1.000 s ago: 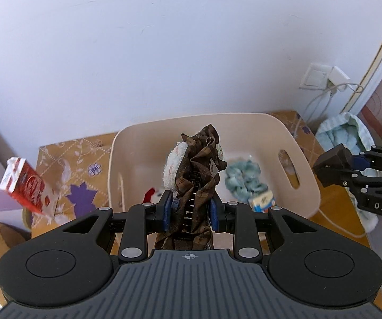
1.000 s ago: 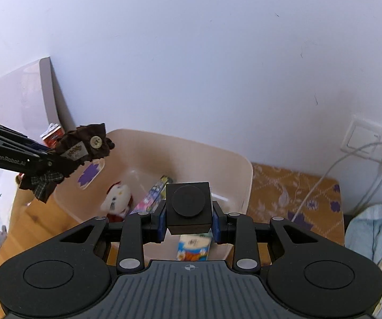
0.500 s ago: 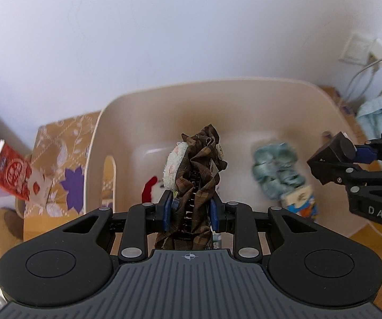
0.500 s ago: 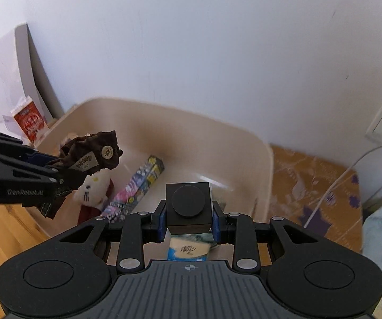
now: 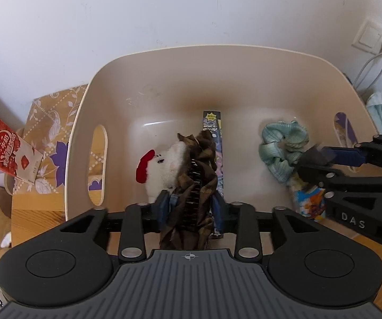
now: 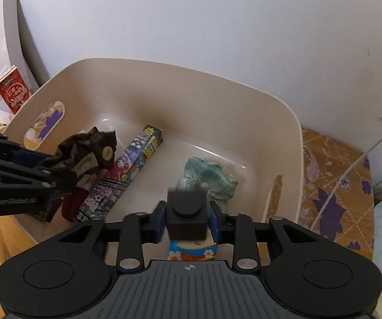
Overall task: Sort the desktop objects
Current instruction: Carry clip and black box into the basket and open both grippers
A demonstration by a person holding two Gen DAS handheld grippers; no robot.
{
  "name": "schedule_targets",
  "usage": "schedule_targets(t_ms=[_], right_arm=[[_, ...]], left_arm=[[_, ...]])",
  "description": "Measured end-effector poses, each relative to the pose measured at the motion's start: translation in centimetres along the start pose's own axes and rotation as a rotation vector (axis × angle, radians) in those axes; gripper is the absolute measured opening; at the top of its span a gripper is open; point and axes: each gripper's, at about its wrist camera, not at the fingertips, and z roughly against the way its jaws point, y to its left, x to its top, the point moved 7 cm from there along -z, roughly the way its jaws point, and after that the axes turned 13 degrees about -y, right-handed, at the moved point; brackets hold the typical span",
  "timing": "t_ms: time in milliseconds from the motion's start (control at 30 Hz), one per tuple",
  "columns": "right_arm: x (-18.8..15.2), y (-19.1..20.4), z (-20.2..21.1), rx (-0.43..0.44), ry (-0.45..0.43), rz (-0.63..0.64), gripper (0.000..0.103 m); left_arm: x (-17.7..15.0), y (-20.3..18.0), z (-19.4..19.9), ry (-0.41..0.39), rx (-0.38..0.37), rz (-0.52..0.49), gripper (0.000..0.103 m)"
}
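Both wrist cameras look steeply down, close above the shared beige plastic tub [image 5: 164, 85] [image 6: 217, 98].

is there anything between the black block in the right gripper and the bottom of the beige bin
Yes. The black block sits between the right gripper's just-opened jaws, above a colourful cartoon-printed packet, with the teal scrunchie just beyond. It would likely land on the packet, not the bare floor of the beige bin.

We see bare bin [image 6: 284, 122] floor toward twelve o'clock, open for a pass. The patterned box [image 6: 127, 175] blocks ten o'clock, the green scrunchie [image 6: 209, 180] sits dead ahead, and the bin's wall closes three o'clock.
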Motion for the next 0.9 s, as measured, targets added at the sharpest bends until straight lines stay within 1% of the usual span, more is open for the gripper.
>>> schedule_targets(t_ms=[33, 67, 100, 133, 200, 233, 267, 333, 400, 500, 600, 800, 900], right_arm=[[0.1, -0.1, 0.2, 0.006, -0.009, -0.005, 0.051], [0.1, -0.3, 0.5, 0.004, -0.017, -0.005, 0.054], [0.2, -0.4, 0.9, -0.009, -0.026, 0.000, 0.066], [0.4, -0.3, 1.3, -0.015, -0.039, 0.000, 0.071], [0.7, -0.6, 2.2, -0.009, -0.060, -0.014, 0.073], [0.8, -0.7, 2.6, -0.014, -0.065, -0.022, 0.077], [0.8, -0.8, 2.9, -0.018, -0.073, -0.030, 0.080], [0.8, -0.9, 3.7, -0.019, -0.101, -0.058, 0.092], [0.9, -1.0, 4.9, -0.008, -0.127, -0.089, 0.099], [0.8, -1.1, 6.4, -0.015, -0.158, -0.098, 0.100], [0.7, -0.8, 8.0, -0.021, -0.192, -0.097, 0.103], [0.0, -0.1, 10.1, -0.020, -0.208, -0.109, 0.103], [-0.5, 0.4, 10.7, -0.015, -0.205, -0.126, 0.103]], left_arm=[[0.2, 0.0, 0.2, -0.011, -0.001, 0.002, 0.053], [0.4, 0.0, 0.5, -0.026, 0.001, 0.001, 0.058], [0.5, 0.0, 0.9, -0.045, 0.007, -0.002, 0.065], [0.7, 0.1, 1.1, -0.059, 0.008, -0.005, 0.068], [0.8, 0.1, 1.6, -0.073, 0.000, -0.007, 0.069], [0.9, 0.1, 1.9, -0.075, -0.006, -0.006, 0.069], [0.8, 0.1, 2.1, -0.078, -0.008, -0.005, 0.069], [0.9, 0.2, 2.7, -0.091, -0.011, -0.008, 0.069], [0.9, 0.3, 3.5, -0.100, -0.016, -0.010, 0.069], [0.7, 0.6, 4.5, -0.114, -0.024, -0.021, 0.070], [0.6, 0.9, 5.9, -0.148, -0.013, -0.058, 0.070], [-0.3, 2.1, 8.2, -0.183, -0.020, -0.087, 0.070], [-1.2, 3.0, 9.1, -0.183, -0.025, -0.095, 0.070]])
